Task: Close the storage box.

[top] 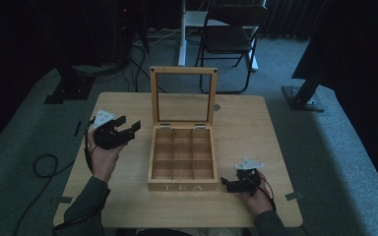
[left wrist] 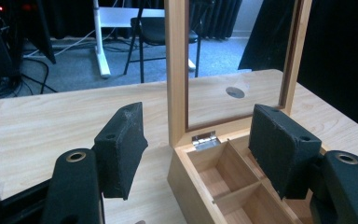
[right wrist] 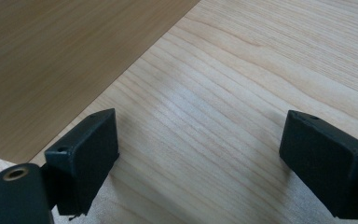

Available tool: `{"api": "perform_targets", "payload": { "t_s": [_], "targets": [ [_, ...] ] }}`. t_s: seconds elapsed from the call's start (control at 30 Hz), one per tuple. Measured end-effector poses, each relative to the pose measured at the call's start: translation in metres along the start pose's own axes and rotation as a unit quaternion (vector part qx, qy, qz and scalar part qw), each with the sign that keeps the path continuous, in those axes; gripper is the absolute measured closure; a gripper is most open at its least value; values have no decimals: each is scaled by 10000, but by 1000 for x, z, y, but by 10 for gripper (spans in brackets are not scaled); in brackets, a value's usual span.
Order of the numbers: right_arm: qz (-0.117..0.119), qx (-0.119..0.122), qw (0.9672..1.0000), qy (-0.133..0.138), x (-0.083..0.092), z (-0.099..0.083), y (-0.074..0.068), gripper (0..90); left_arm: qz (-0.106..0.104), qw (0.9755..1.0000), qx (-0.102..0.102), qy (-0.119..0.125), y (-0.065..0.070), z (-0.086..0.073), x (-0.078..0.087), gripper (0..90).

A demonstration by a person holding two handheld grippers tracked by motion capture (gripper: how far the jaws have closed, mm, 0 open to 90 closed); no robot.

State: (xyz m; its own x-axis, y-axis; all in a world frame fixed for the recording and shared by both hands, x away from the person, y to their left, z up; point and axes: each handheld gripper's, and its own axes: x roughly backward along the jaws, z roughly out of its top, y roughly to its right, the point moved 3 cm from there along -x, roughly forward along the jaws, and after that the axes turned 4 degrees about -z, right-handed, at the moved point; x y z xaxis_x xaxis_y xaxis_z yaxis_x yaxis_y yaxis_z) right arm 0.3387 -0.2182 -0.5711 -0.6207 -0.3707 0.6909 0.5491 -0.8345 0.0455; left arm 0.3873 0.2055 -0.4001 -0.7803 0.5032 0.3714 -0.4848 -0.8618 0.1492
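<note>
A wooden tea box (top: pixel 182 187) marked TEA stands in the middle of the table (top: pixel 246 128). Its glass-paned lid (top: pixel 183 71) stands upright, and the several compartments look empty. My left gripper (top: pixel 129 124) is held just above the table to the left of the box, open, with nothing between its pads. In the left gripper view my left gripper (left wrist: pixel 198 149) frames the box's corner (left wrist: pixel 186 186), a hinge (left wrist: pixel 206 140) and the lid frame (left wrist: pixel 176 70). My right gripper (top: pixel 225 185) rests low by the box's front right corner, open and empty. The right gripper view has my right gripper (right wrist: pixel 200 158) over bare table, with the box's side wall (right wrist: pixel 51 60) at upper left.
A round grommet (top: pixel 217 106) sits in the table behind the lid. Beyond the table stand a folding chair (top: pixel 231 37), a white post (top: pixel 182 34) and black stand bases (top: pixel 302 96). A cable (top: pixel 44 164) loops on the carpet at left.
</note>
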Motion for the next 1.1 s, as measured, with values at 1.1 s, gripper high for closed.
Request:
{"api": "perform_targets", "payload": {
  "t_s": [1.1],
  "targets": [
    [-1, -6, 10000, -2, 0, 0, 0, 112, 126, 9990, -370, -203, -6, 32, -41, 341]
  ]
}}
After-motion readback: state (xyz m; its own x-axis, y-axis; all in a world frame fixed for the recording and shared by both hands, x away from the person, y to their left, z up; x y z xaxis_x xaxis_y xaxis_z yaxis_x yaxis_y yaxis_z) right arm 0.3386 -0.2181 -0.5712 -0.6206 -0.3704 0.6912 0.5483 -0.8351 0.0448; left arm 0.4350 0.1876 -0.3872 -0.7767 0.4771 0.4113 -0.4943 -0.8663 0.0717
